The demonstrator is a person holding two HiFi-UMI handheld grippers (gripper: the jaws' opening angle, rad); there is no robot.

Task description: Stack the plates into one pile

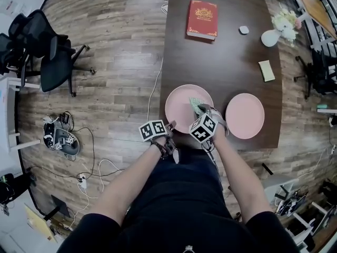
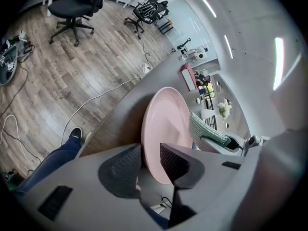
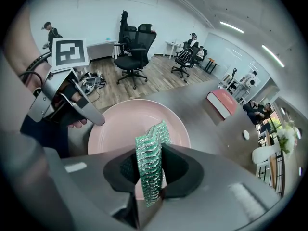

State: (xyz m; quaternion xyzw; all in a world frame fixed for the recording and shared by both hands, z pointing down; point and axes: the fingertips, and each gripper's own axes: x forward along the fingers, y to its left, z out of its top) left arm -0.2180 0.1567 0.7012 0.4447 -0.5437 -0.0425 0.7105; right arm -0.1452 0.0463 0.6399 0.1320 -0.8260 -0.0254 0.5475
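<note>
- The left hand-held gripper had its jaws spread. They straddled the near-left rim of the left plate without pinching it.
- That plate lay at the near edge of the desk. The right plate sat apart to its right, so nothing was stacked yet.
- The right hand-held gripper pinched a green scouring pad over the left plate. Whether the pad touched the plate could not be told.
- The pad probably belonged on bare desk farther back, away from both plates, before any lift.
- A good grasp would likely seat the rim deep between the pads and close squarely, since a glossy plate could slip from a shallow bite.
- The plate should probably travel level and be lowered centred, rim over rim.
</note>
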